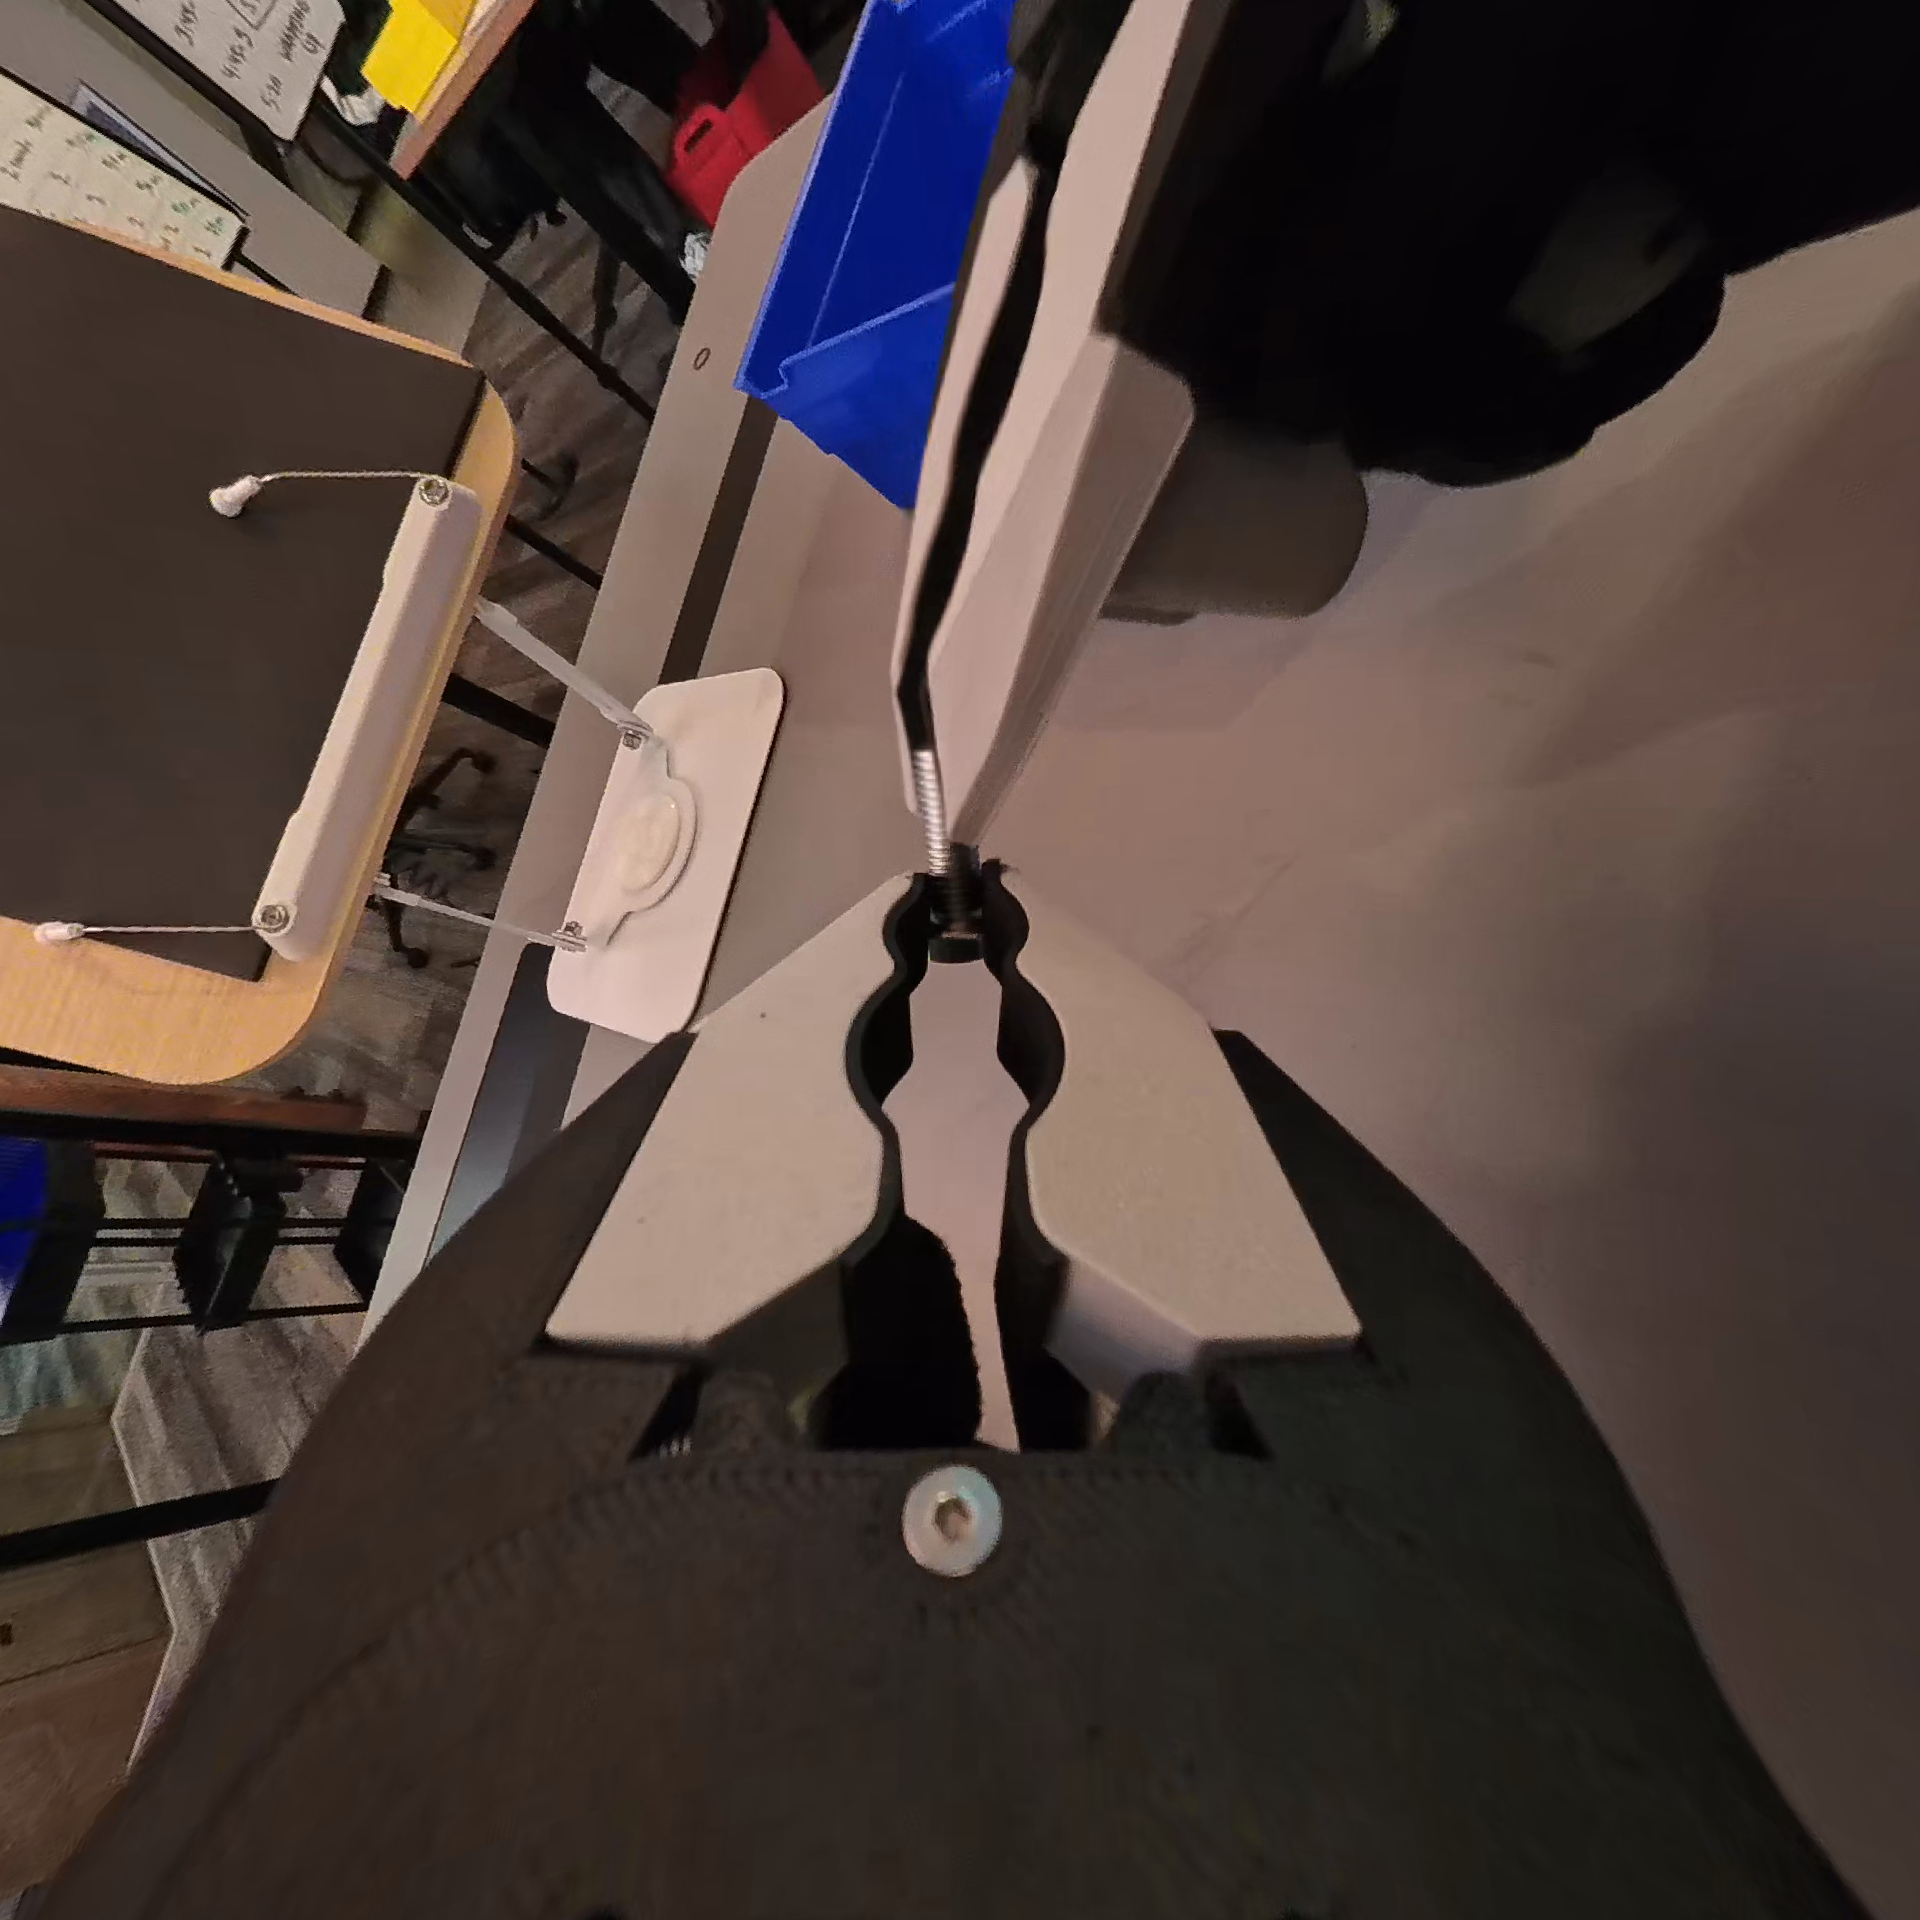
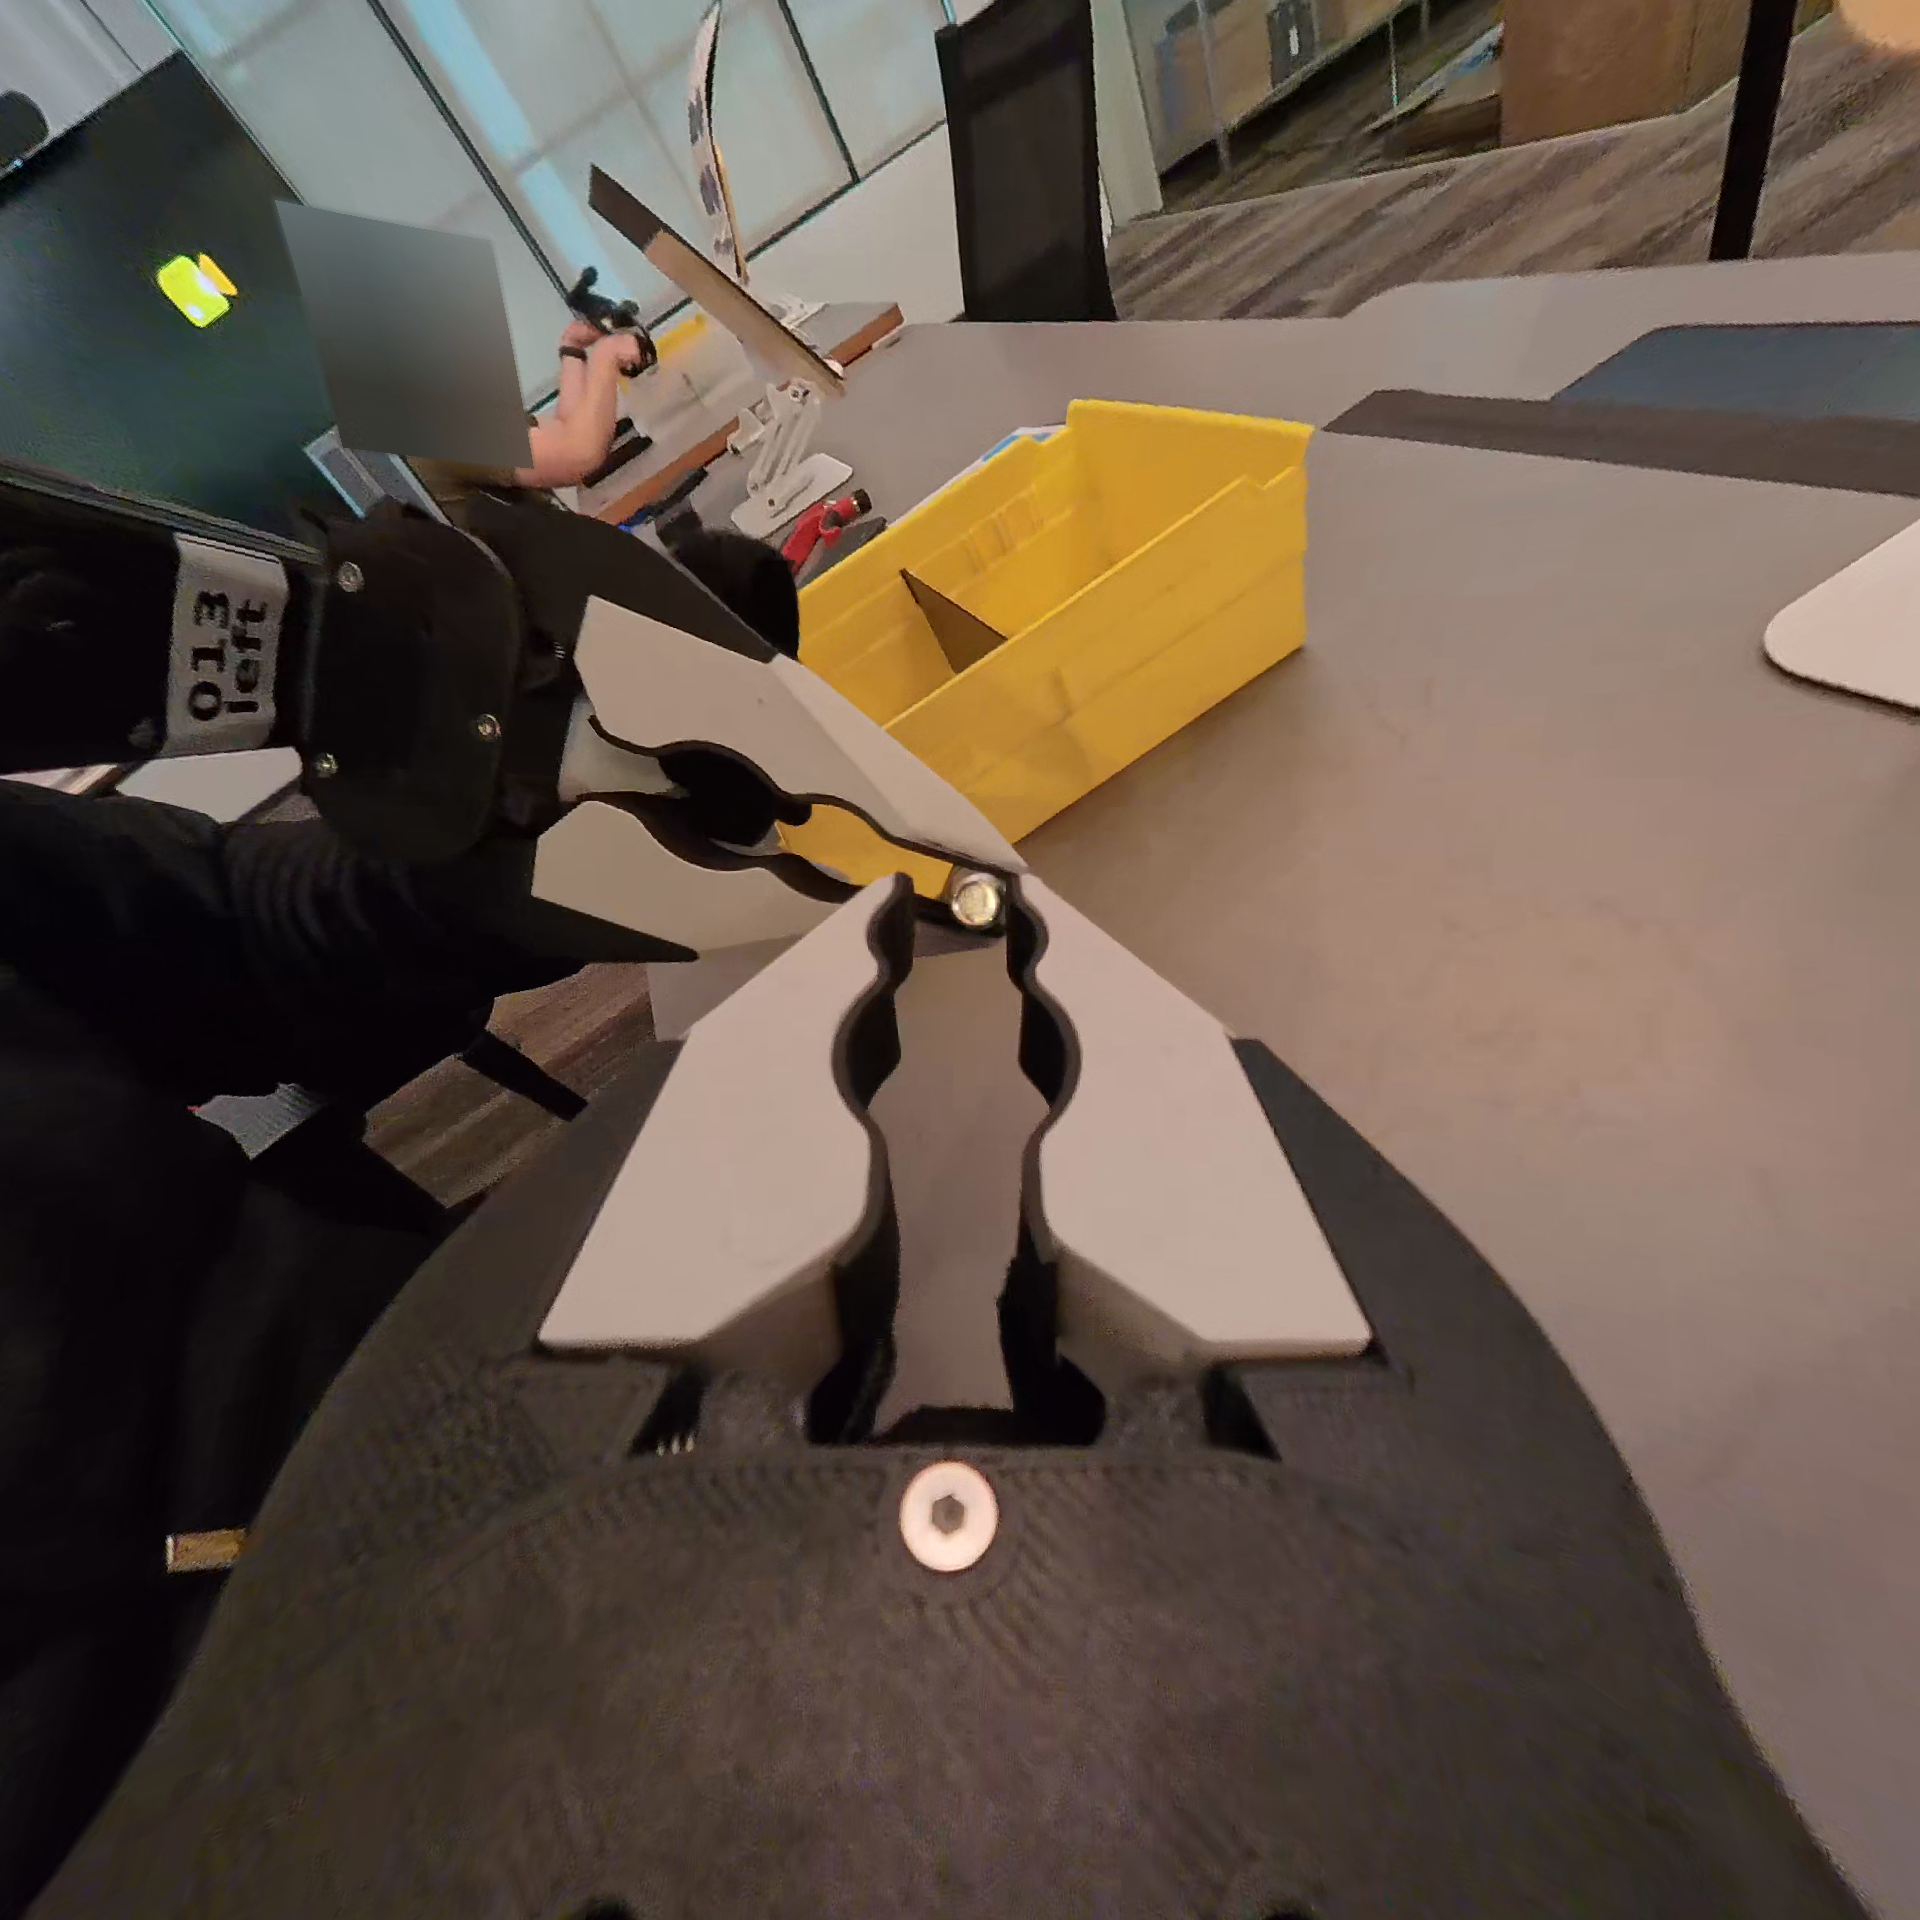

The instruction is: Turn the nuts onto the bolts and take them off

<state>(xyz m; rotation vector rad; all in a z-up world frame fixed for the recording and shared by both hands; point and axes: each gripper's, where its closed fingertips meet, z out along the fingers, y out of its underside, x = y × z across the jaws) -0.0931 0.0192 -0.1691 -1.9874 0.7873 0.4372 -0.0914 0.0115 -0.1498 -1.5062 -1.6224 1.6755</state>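
Your left gripper (image 1: 954, 894) is clamped at its very tips on a dark nut (image 1: 954, 914), and your right gripper (image 2: 961, 899) pinches the bolt (image 1: 930, 805), whose silver threaded shank runs from the right fingertips (image 1: 971, 769) straight into that nut. The right wrist view looks at the same joint end-on: a shiny round end of the bolt sits between the tips, with the left gripper reaching in from the side. Both pieces are held in the air above the grey table (image 2: 1455, 935), well clear of the yellow bin (image 2: 1091, 582) and the blue bin (image 1: 873, 260) behind. As for progress, the nut seems engaged on the thread's end, but a long run of bare thread shows, so either you are early in winding it on or nearly done backing it off; the blur at the tips hides which. Whichever it is, most of the cycle appears to remain.
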